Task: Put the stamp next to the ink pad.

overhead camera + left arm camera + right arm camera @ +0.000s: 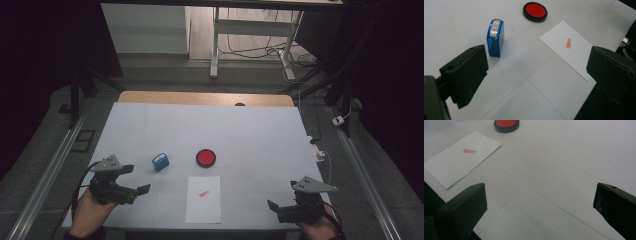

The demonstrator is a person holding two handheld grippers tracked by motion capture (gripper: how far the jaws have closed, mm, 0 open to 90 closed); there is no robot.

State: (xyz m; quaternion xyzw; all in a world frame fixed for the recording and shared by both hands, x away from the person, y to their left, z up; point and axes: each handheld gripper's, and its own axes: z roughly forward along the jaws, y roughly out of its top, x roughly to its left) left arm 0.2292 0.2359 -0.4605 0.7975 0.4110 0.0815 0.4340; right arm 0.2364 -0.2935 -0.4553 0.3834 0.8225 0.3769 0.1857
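Left gripper (136, 179) jaws spread wide, nothing between them; blue stamp (495, 38) stands free on the surface just beyond the left jaw, not touching it, clear top strip facing up; in the high view the blue stamp sits just ahead and to the right of the left gripper, left of centre on the surface. Right gripper (272, 206) jaws also released and wide apart, nothing between them, bare white surface (554, 170) in the gap. Red ink pad (205, 158) in its black round case lies right of the blue stamp, near it but apart; white paper sheet (203, 199) lies flat nearer the person than the ink pad, between the two grippers, with a small red stamp mark (203, 193) on its upper half. Left hand (92, 207) and right hand (315, 229) come in at the bottom corners, well apart. Grey triangular plate tops each gripper; cable trails from the left one.
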